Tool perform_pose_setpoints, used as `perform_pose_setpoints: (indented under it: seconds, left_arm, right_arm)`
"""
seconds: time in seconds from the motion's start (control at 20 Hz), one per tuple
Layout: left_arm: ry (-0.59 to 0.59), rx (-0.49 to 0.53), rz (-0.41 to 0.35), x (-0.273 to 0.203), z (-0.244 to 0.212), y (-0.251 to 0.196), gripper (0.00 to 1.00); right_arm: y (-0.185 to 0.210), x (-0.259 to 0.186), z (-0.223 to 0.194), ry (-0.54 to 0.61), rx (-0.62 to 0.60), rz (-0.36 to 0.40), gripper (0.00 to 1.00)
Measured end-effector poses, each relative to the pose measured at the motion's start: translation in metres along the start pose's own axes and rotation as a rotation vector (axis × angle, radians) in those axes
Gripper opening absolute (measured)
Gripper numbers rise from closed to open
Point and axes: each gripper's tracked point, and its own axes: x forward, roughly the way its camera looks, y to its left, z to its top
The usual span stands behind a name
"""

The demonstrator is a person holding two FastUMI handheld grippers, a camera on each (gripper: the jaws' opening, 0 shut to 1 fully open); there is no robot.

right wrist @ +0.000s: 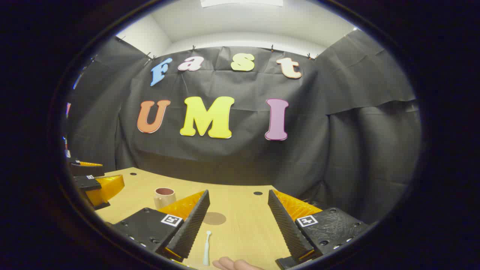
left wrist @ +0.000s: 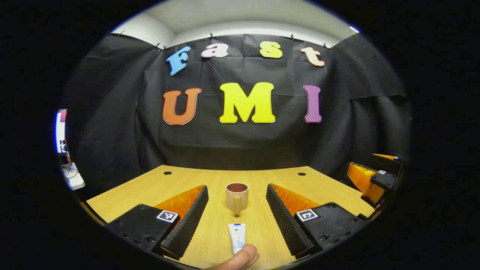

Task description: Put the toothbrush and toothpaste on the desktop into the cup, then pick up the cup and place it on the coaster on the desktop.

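The left gripper view looks low across the table (left wrist: 157, 187) toward the back wall, the cup (left wrist: 237, 196) dead ahead and the toothpaste (left wrist: 237, 236) close below the lens. The right gripper view faces the same wall from farther right, the toothbrush (right wrist: 206, 253) near its bottom edge. The 2 views share the cup (right wrist: 164, 197), the table and the wall.
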Motion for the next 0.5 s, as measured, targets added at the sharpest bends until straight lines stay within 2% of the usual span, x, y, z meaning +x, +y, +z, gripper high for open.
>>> perform_pose_setpoints:
  seconds: [0.35,0.5]
  left_arm:
    - [0.011,0.004,0.000,0.002,-0.003,0.000,0.99]
    - [0.008,0.003,0.002,0.003,-0.003,0.000,0.99]
  right_arm:
    - [0.009,0.006,-0.023,0.064,0.018,0.025,0.96]
    - [0.003,0.006,-0.022,0.054,0.007,0.013,0.94]
